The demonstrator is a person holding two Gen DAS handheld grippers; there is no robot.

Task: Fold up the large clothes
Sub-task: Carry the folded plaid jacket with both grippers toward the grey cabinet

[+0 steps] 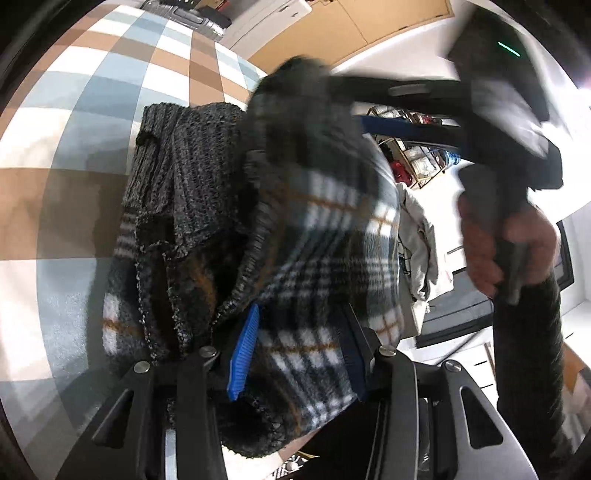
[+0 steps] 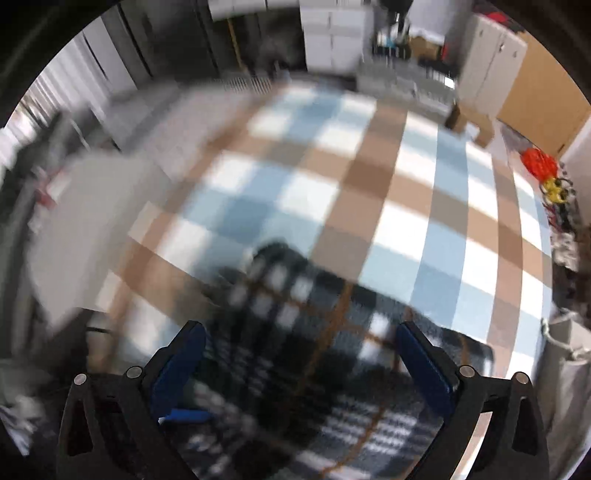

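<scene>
Left gripper point(image 1: 295, 354): blue pads part closed, clamped on a thick bunch of the plaid jacket point(image 1: 317, 258). Cloth fills the gap between the pads and spills out past them on both sides. Firm grip.

Jacket: dark check with white blocks and thin orange lines, fleecy face. A grey ribbed knit collar point(image 1: 177, 166) hangs on the far side of the clamped bunch, folded over itself. The garment hangs from the left gripper above the rug, bunched and not flat.

Right gripper point(image 2: 301, 363): jaws stand wide apart, pads clear of everything. The jacket point(image 2: 295, 350) lies below and between the open fingers, not pinched. This view is heavily smeared, so the fine lie of the cloth cannot be told.

Seen from the left wrist, beside the jacket: the right gripper's dark body, blurred, with a hand point(image 1: 506, 243) wrapped around its handle and a dark sleeve point(image 1: 528, 350) running down from it.

Under the jacket: a checked rug point(image 1: 74, 155) in blue, white and tan squares, spreading out well beyond the garment on all sides.

Beyond the jacket, far side of the rug: a pale garment point(image 1: 417, 240) draped in a heap, white cabinets point(image 2: 332, 33), a tan board point(image 2: 535, 96) leaning at the edge, and something red point(image 2: 537, 162) near the rug's corner, too blurred to name.
</scene>
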